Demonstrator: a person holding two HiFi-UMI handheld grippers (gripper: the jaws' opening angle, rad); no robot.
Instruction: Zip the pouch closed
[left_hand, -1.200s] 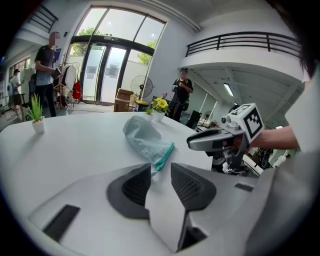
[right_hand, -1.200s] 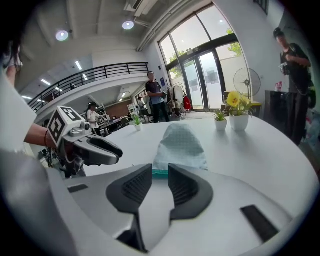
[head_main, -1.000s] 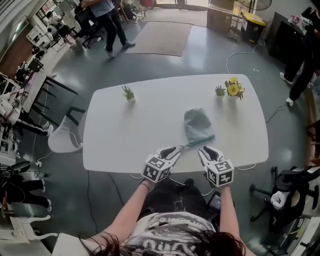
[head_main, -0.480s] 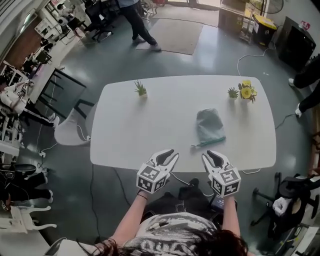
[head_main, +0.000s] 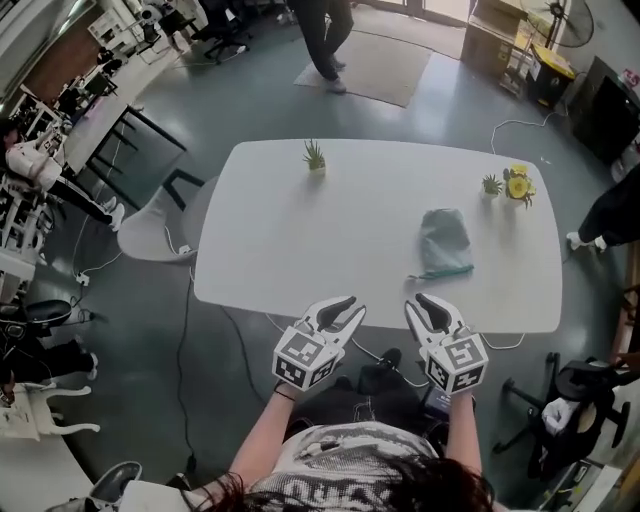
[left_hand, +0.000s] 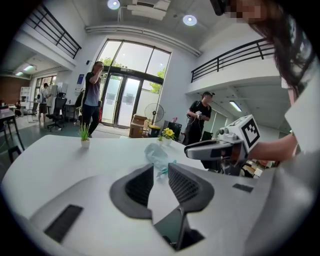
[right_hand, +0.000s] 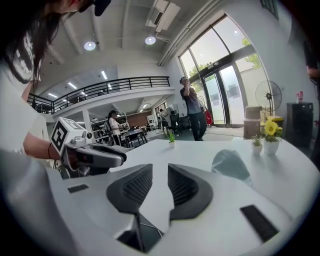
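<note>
The grey-green pouch (head_main: 444, 240) lies flat on the white table (head_main: 300, 240), right of centre, with its teal zipper edge (head_main: 440, 272) toward me. Both grippers hover short of the table's near edge, clear of the pouch. My left gripper (head_main: 345, 312) is open; its jaws have just been closing a little, with nothing between them. My right gripper (head_main: 430, 308) is open and empty too. In the left gripper view the pouch (left_hand: 156, 154) lies beyond the left gripper's open jaws (left_hand: 160, 168). In the right gripper view the pouch (right_hand: 230, 164) lies right of the right gripper's open jaws (right_hand: 160, 170).
A small potted plant (head_main: 315, 157) stands at the table's far edge, and a yellow flower pot (head_main: 517, 183) with a tiny green plant (head_main: 491, 184) at the far right. A white chair (head_main: 150, 235) is left of the table. A person (head_main: 330, 40) walks beyond it.
Both grippers have drawn back from the pouch's zipper end and risen, and now hang short of the table's near edge. The pouch stays on the table.
</note>
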